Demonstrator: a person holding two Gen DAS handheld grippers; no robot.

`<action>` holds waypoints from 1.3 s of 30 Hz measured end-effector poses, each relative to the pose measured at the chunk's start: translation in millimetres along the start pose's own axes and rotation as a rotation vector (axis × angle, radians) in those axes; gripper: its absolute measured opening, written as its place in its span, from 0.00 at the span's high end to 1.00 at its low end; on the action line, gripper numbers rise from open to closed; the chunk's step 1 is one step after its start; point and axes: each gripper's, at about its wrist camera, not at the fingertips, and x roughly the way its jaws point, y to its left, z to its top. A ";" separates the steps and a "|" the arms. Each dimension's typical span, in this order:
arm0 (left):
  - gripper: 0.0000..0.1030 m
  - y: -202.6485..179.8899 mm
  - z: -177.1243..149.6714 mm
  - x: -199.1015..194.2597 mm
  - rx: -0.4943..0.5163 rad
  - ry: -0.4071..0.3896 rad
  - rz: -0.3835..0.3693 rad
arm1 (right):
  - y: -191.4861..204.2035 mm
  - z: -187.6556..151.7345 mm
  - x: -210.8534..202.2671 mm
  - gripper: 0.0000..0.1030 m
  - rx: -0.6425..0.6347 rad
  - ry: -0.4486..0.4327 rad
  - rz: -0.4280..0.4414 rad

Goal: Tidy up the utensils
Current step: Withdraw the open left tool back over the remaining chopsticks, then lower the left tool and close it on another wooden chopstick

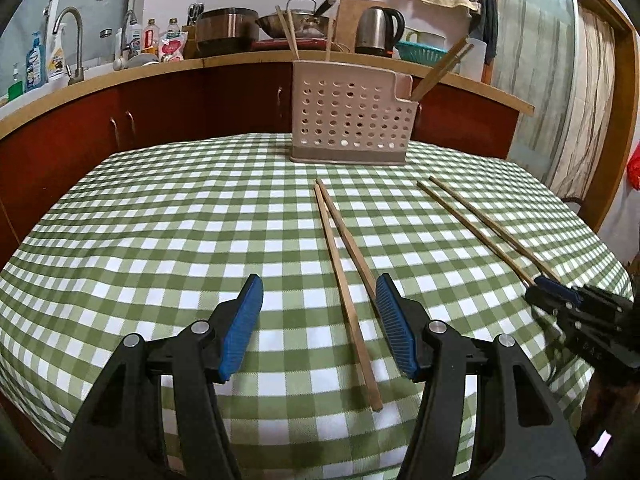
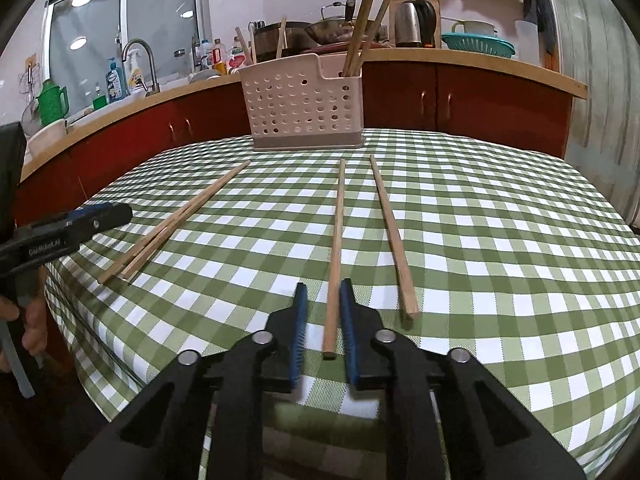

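Left tongs stand open over one chopstick pair near the table's front edge; right tongs straddle a chopstick, pads not visibly pressing.

Red cabinets under wooden counter; window behind sink faucet.

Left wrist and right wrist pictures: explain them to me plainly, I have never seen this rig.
A person holds tongs in each hand; a camera on each looks forward along them. One picture looks past the left tongs, open and empty; the other past the right tongs. On the checked tablecloth lie two pairs of chopsticks, the left pair and the right pair, before a perforated holder with more. One right chopstick lies between the right tongs' pads; whether they pinch it is unclear.
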 end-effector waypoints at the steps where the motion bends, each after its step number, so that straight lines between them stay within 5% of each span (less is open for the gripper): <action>1: 0.45 -1.6 -2.2 0.7 0.006 0.008 -0.004 | 0.3 0.5 0.3 0.86 0.000 0.000 0.000; 12: 0.64 0.6 -16.2 15.2 0.032 0.101 0.012 | 5.4 2.4 0.8 0.91 -0.004 -0.002 -0.003; 20: 0.67 -4.4 -20.2 13.1 0.079 0.091 -0.001 | 6.3 3.4 1.3 0.93 -0.001 -0.006 -0.004; 26: 0.92 -17.4 -21.6 11.7 0.143 0.085 -0.033 | 4.4 4.0 -0.2 0.93 0.009 -0.014 -0.007; 39: 0.94 -4.3 -3.9 -10.1 0.106 -0.004 0.008 | 7.3 25.3 -26.1 0.93 0.015 -0.109 -0.001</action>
